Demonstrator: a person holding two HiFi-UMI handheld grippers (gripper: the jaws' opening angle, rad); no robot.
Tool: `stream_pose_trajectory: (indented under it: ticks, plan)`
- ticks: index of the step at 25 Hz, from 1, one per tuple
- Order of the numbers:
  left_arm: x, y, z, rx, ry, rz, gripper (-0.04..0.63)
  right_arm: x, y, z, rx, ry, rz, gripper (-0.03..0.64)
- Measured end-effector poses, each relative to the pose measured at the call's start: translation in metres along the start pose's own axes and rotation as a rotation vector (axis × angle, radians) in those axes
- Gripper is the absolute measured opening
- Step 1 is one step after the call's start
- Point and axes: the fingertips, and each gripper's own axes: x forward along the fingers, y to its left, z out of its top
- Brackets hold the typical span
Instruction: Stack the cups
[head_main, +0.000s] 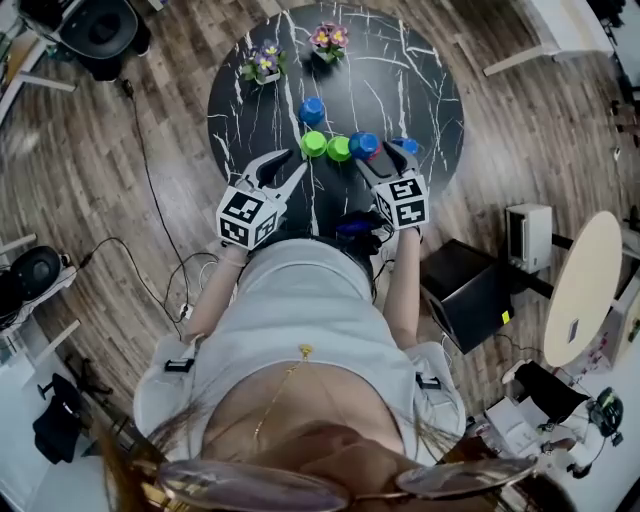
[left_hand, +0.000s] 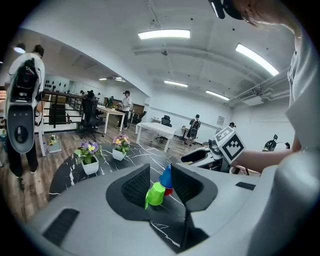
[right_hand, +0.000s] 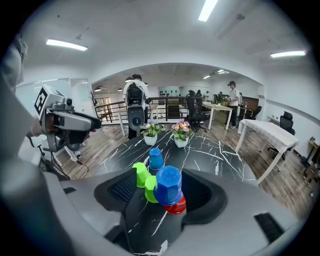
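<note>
On the black marble table (head_main: 420, 75) stand several upturned cups. A lone blue cup (head_main: 311, 110) is farthest from me, and two green cups (head_main: 314, 144) (head_main: 340, 148) stand side by side nearer. A blue cup (right_hand: 167, 185) sits over a red cup (right_hand: 176, 205), between the jaws of my right gripper (right_hand: 162, 187). A gap shows on this cup's left side, so the jaws are open. My left gripper (left_hand: 160, 177) hovers left of the green cups, open and empty. One green cup (left_hand: 156, 194) shows beyond its jaws.
Two white pots of flowers (head_main: 264, 63) (head_main: 329, 40) stand at the table's far side. On the floor to the right are a black box (head_main: 470, 290) and a round beige table (head_main: 583, 285). Cables (head_main: 150, 270) lie on the left.
</note>
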Motion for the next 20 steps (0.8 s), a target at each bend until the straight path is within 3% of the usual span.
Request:
stream_pose_trajectory:
  ticks: [9, 20]
  plan:
    - [0.011, 0.008, 0.005, 0.015, 0.015, -0.034, 0.137, -0.015, 0.007, 0.005, 0.022, -0.027, -0.032, 0.232]
    - [0.025, 0.02, 0.0, 0.026, 0.034, -0.064, 0.141, -0.024, 0.018, 0.008, 0.015, -0.037, -0.068, 0.119]
